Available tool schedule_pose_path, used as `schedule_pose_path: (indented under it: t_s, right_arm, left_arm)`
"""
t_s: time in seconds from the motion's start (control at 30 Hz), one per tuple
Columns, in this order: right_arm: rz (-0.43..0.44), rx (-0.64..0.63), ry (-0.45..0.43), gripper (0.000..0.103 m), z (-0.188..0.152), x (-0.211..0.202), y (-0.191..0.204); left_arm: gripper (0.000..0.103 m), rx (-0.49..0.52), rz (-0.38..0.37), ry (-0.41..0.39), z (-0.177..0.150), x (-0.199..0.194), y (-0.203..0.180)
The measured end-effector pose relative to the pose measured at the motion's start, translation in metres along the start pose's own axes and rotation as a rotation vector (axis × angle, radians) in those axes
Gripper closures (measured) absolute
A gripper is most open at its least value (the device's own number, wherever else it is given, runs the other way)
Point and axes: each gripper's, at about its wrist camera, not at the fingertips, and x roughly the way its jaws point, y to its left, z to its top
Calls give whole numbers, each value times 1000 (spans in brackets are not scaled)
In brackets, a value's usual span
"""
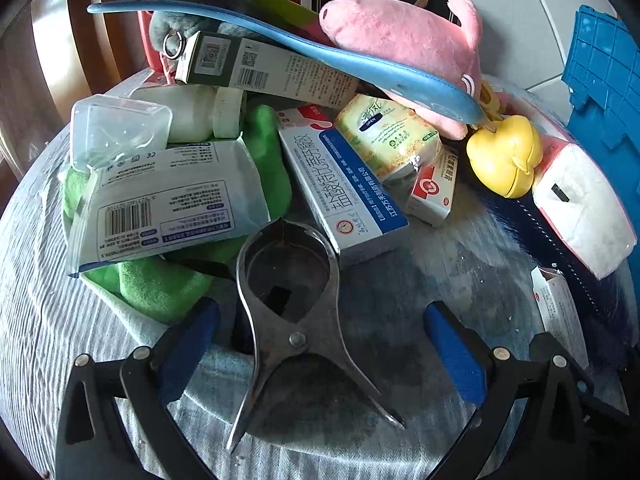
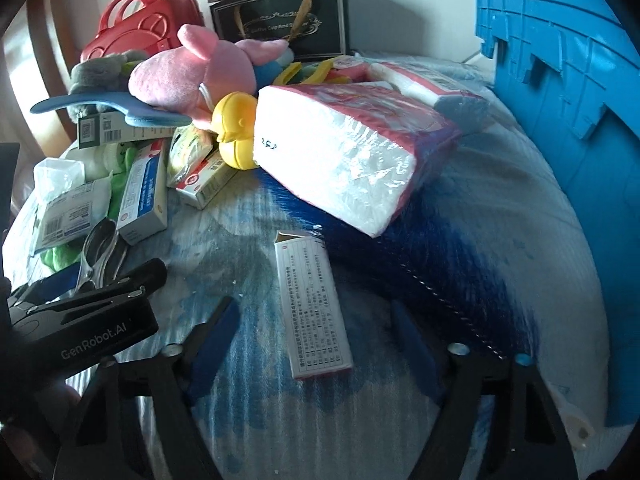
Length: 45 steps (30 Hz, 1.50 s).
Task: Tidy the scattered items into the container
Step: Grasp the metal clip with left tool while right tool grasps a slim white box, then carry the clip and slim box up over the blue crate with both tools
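Observation:
A metal spring clamp (image 1: 292, 308) lies flat on the blue-and-white cloth (image 1: 400, 280). My left gripper (image 1: 318, 316) stands open astride it, and neither blue pad touches it. A small white medicine box (image 2: 314, 304) with printed text lies lengthwise between the fingers of my right gripper (image 2: 314, 312), which is open with a gap on each side of the box. The blue plastic crate (image 2: 560, 80) rises at the right edge of the cloth, and its corner (image 1: 600, 80) shows in the left wrist view.
A heap lies beyond: a pink plush (image 1: 404, 40), a blue shoehorn (image 1: 280, 40), a yellow duck toy (image 1: 504, 156), medicine boxes (image 1: 344, 184), a wipes pack (image 1: 168, 200), green cloth (image 1: 156, 284) and a tissue pack (image 2: 352, 152). A red bag (image 2: 132, 20) and a black gift box (image 2: 280, 24) stand behind.

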Motion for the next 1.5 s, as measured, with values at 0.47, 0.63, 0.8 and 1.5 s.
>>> schedule_pose_path:
  t_s: [0.47, 0.63, 0.8, 1.5]
  right_arm:
    - [27, -9, -35, 70, 2, 1, 5]
    - [-2, -54, -33, 76, 1, 0, 14]
    - [28, -79, -41, 76, -4, -13, 22]
    - [74, -125, -289, 76, 66, -139, 74]
  left_arm:
    - [43, -6, 1, -63, 1, -5, -10]
    - [60, -3, 6, -51, -3, -9, -12]
    - [60, -8, 24, -44, -8, -20, -7]
    - [61, -44, 36, -275, 71, -168, 31]
